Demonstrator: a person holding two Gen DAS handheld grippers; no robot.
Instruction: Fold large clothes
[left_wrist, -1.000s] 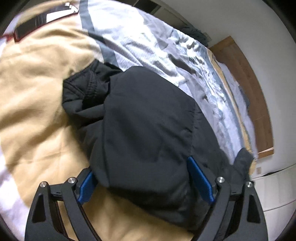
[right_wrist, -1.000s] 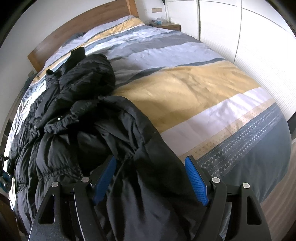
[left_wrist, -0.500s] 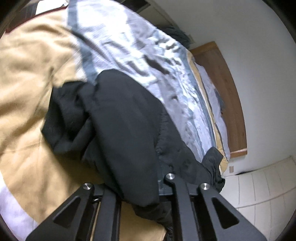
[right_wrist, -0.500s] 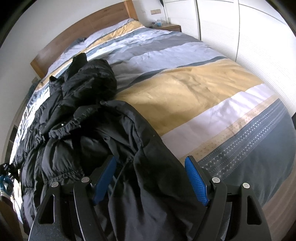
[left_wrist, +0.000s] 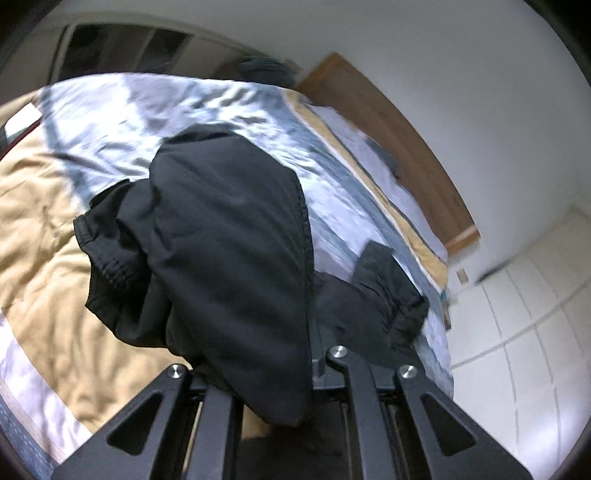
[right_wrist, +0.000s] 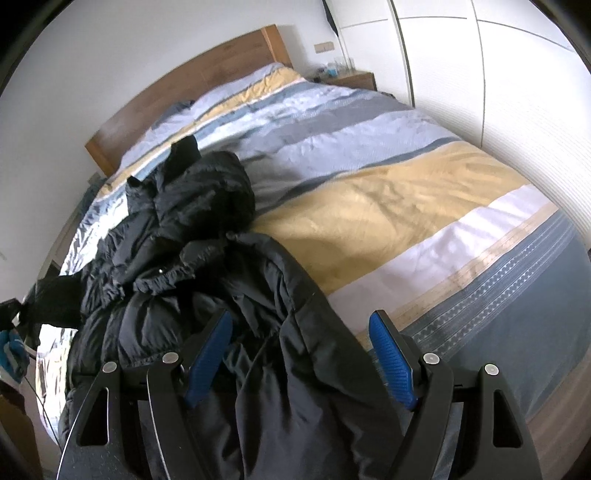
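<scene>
Left wrist view shows the left gripper (left_wrist: 273, 373) clamped on a fold of the black jacket (left_wrist: 229, 258), raising it off the bed (left_wrist: 48, 229) for folding. Its jaws apart, the right gripper (right_wrist: 301, 354) straddles the jacket's hem.

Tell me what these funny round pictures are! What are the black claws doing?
Those claws are two grabbers a person holds, one in each hand. Each carries a small camera looking along its fingers, so you get one picture per hand. Both look at a big bed with a striped yellow, grey and white duvet. A puffy black winter jacket lies on it. The left gripper has pinched shut on the jacket's cloth. The right gripper is open, its blue fingers either side of another jacket part.
</scene>
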